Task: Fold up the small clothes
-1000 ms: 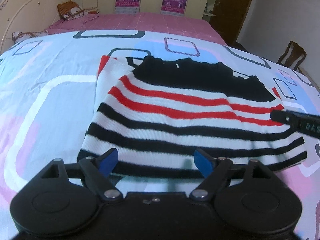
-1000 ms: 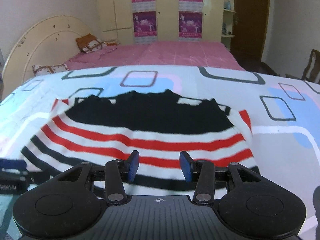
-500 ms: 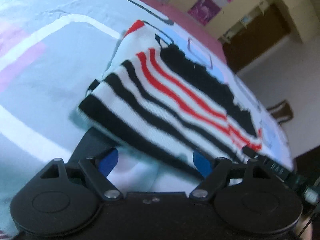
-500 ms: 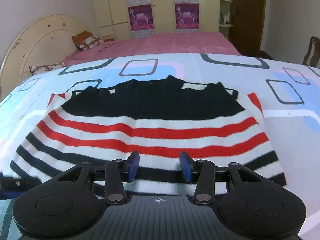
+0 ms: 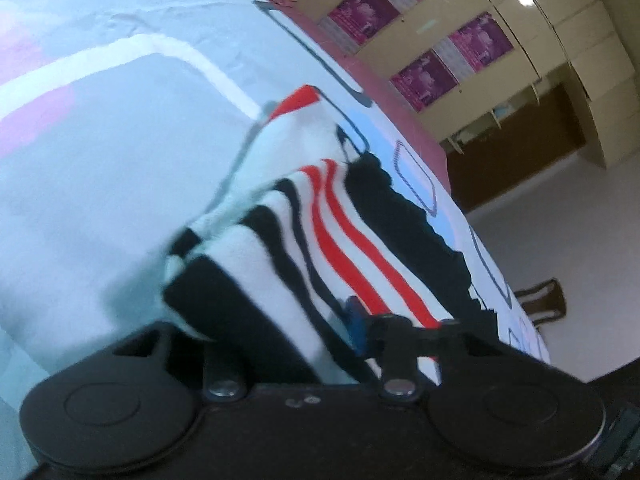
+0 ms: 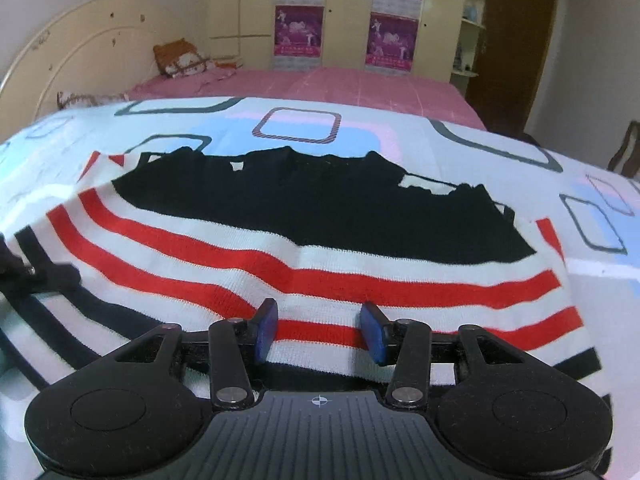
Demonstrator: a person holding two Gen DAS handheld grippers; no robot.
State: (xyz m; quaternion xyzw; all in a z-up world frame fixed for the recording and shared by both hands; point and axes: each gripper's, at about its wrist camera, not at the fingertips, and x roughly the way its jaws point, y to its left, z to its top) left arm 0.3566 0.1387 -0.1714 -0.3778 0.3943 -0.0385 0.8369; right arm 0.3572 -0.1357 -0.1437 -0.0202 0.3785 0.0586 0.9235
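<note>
A small knit sweater (image 6: 312,248) with black, white and red stripes lies flat on the bed, black part farthest from me. My right gripper (image 6: 318,332) is open, its blue pads over the sweater's near hem with cloth between them. In the left wrist view the camera is tilted and the sweater's (image 5: 320,240) left hem corner is bunched over my left gripper (image 5: 296,320). Only the right blue pad (image 5: 356,320) shows, the left one is hidden under cloth. The left gripper's arm also shows at the left edge of the right wrist view (image 6: 36,276).
The bedsheet (image 6: 460,148) is pale blue with rounded square prints. A pink bedspread (image 6: 320,84), a cream headboard (image 6: 72,60) and pillows lie beyond. Wardrobes with purple posters (image 6: 298,30) stand at the back. A wooden chair (image 6: 628,152) is at the right.
My left gripper has rolled and pushed into the sweater's left hem corner, which now bunches over its fingers. My right gripper has moved forward over the hem, still open.
</note>
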